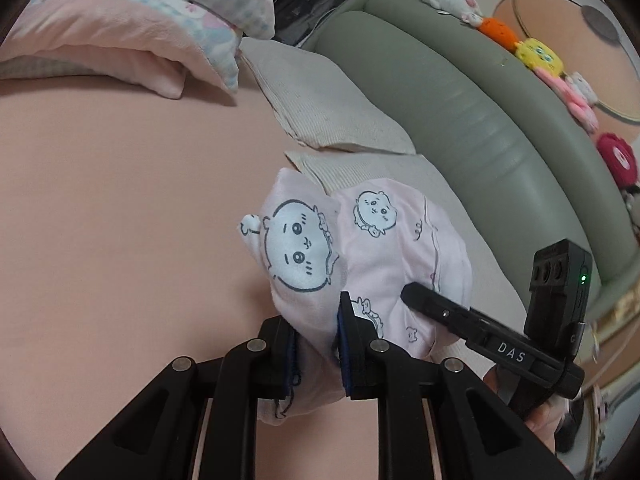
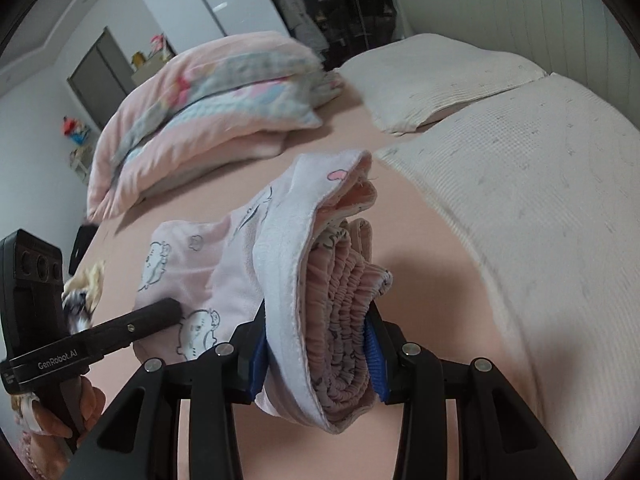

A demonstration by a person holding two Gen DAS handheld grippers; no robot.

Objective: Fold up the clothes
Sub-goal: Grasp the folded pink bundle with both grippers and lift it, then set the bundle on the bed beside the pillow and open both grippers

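Both grippers tilt downward over the pink bed sheet (image 1: pixel 100 200). The left gripper (image 1: pixel 318 354) has its fingers nearly closed, pinching the folded pale pink cartoon-print garment (image 1: pixel 304 252). The right gripper (image 2: pixel 316 354), fingers half apart, clamps the garment's thick gathered waistband (image 2: pixel 340 320), holding it above the bed.

The folded quilt (image 2: pixel 208 112) is smeared by motion blur in the right wrist view, its print unreadable. The garment (image 2: pixel 320 320) hides the inner faces of the right claw's pads (image 2: pixel 374 350). In the left wrist view, the hand (image 1: pixel 540 412) behind the right claw is mostly hidden, and the toys (image 1: pixel 540 56) are too small to identify.
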